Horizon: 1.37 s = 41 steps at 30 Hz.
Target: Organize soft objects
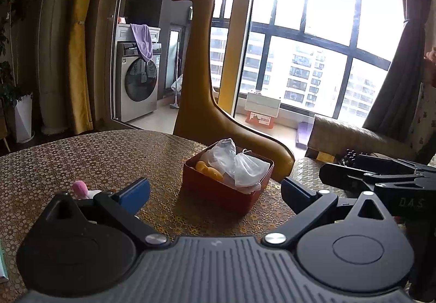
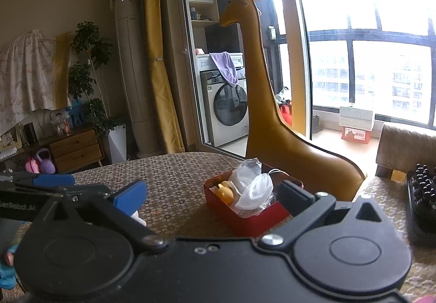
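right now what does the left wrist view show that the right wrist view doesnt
Only the left wrist view shows the small pink toy on the table by the left claw.

Only the right wrist view shows the wooden drawer cabinet and the pink and purple bags beside it.

Both show the red box holding white plastic bags and a yellow toy, and both claws are open and empty.

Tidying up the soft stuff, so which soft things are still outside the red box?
Only the small pink-and-white soft toy lies outside on the table; the clear plastic bags and yellow plush toy sit inside the red box.
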{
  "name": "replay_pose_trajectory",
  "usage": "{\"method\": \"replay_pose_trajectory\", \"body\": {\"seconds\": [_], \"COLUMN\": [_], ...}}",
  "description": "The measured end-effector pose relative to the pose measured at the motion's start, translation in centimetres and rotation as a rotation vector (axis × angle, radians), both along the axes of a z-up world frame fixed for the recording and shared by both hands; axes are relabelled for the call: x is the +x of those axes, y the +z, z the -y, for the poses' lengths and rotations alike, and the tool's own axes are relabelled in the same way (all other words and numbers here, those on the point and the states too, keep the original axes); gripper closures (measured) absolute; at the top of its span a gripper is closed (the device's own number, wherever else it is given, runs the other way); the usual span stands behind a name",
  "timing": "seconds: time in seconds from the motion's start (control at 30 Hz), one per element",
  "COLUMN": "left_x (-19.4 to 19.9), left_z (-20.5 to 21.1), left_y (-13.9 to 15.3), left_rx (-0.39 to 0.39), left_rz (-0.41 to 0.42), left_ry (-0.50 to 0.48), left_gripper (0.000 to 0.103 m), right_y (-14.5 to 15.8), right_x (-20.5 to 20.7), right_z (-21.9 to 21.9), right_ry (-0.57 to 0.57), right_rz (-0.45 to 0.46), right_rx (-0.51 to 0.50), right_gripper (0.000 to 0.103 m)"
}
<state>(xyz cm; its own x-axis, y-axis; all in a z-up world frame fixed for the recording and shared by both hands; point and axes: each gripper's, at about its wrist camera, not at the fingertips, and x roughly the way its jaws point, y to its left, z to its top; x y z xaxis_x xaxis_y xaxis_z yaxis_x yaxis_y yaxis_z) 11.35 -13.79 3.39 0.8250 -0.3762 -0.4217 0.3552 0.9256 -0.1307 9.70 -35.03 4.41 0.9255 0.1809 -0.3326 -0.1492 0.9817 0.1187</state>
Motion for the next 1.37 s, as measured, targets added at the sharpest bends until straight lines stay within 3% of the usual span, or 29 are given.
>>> {"method": "replay_pose_trajectory", "body": {"seconds": [1.37], "left_x": [-0.50], "left_z": [-0.72], "left_y": [-0.10], "left_rx": [-0.003], "left_rz": [0.009], "left_ry": [-0.005], "left_gripper": [0.000], "right_y": [0.09], "right_x": [-0.61], "right_z": [-0.77], "right_ry": [0.016], "right_rz": [-0.002], "right_rx": [-0.013], "right_gripper": [0.000]}}
